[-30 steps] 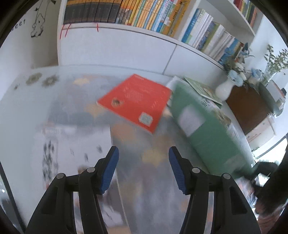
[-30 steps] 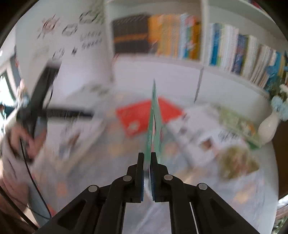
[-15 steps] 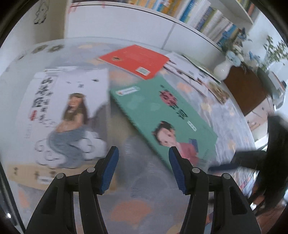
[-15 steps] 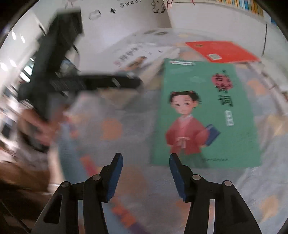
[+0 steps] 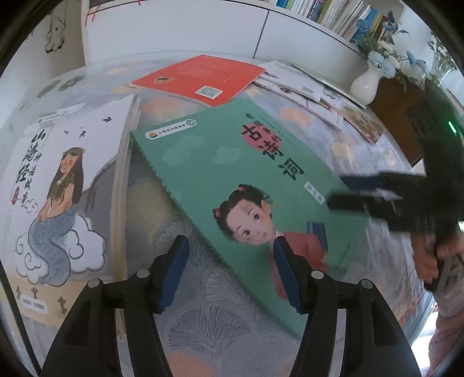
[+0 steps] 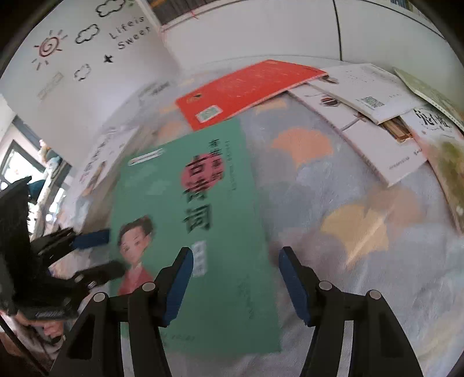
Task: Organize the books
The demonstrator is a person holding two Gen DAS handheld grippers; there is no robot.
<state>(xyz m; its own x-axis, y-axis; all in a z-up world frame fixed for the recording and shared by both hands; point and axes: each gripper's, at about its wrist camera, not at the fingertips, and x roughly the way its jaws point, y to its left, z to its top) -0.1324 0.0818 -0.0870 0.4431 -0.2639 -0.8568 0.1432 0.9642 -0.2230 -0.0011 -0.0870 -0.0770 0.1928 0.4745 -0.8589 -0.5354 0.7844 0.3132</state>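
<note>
Green book flat on the worktop, both our grippers loose above it.

Nearest in the left wrist view, our left gripper hangs with its jaws about half open and nothing between them, over the near edge of the green book. In the right wrist view our right gripper has just been opening its jaws; they stand apart with no grip, the book's right edge showing in the gap below. The book lies face up on the patterned worktop. At nine o'clock from it sits a white book on a small stack, just beside its corner. At twelve o'clock a red book lies face down, its near corner apparently overlapping the green one. Toward two o'clock, pale books overlap; beyond them a white vase and a bookshelf.
</note>
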